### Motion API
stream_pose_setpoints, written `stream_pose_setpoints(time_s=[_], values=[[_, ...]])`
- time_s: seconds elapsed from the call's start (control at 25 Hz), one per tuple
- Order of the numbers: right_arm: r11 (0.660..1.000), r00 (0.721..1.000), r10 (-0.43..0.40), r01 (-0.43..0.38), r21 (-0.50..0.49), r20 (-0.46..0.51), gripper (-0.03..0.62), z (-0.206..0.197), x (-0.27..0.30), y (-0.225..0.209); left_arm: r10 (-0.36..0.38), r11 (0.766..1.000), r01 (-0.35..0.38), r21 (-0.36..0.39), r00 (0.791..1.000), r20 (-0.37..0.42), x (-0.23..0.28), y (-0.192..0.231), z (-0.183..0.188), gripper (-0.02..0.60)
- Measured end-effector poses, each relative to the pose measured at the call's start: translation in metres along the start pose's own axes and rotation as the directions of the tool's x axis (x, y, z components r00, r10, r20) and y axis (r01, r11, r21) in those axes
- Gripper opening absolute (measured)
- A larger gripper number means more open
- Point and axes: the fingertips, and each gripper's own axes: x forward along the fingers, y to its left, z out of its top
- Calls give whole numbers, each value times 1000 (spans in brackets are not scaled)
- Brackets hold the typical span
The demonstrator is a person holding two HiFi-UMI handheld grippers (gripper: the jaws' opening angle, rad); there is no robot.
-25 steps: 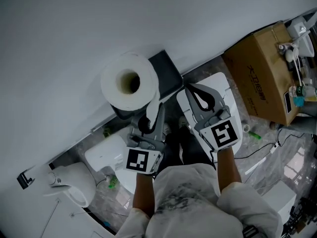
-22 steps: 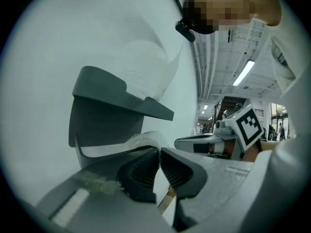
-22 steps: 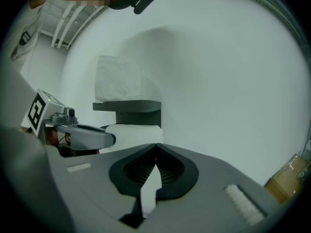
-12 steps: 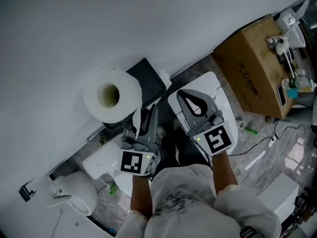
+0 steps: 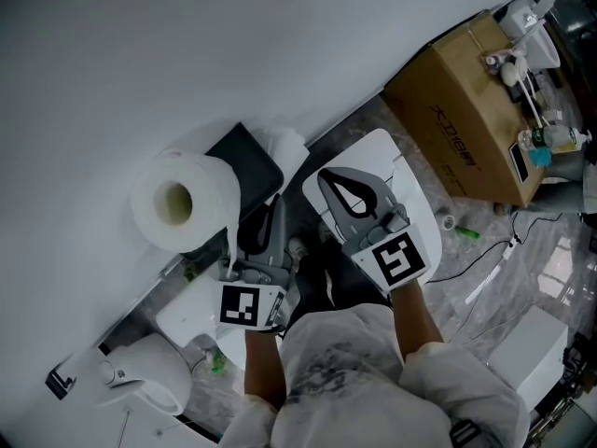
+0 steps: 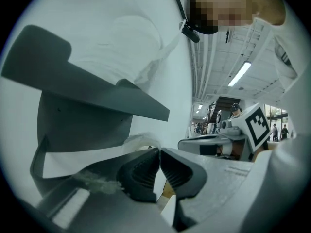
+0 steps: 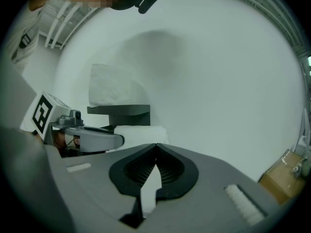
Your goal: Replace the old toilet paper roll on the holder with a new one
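Note:
A full white roll [image 5: 177, 203] stands upright on the left of the dark holder shelf [image 5: 247, 161], core facing up; the right gripper view shows it on top [image 7: 111, 85]. Under the shelf [image 7: 119, 109] lies the thin old roll [image 7: 143, 132], its end poking out past the shelf's right edge [image 5: 284, 147]. My left gripper [image 5: 266, 215] reaches in below the shelf. Its jaws [image 6: 159, 152] are closed on crumpled white paper of the old roll [image 6: 141, 141], with a tan strip between the pads. My right gripper [image 5: 328, 177] hovers to the right, shut and empty [image 7: 156, 145].
A white toilet [image 5: 420, 194] sits under my right gripper. A cardboard box [image 5: 466, 119] with small items on it stands against the wall at the right. A white pot [image 5: 140, 381] is on the floor at the lower left. Cables [image 5: 485, 278] cross the marble floor.
In the head view the old roll's white end now shows further out past the shelf's right edge. My left gripper has shifted sideways under the shelf. The right gripper has kept still.

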Motion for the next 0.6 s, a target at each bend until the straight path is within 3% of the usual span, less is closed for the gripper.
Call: stream_pose_setpoints(time_s=[0.6], values=[[999,999,-26,26,21,26,2,3,-12,-13,-59,998,59,8,998,-13,30,-17,0,15]])
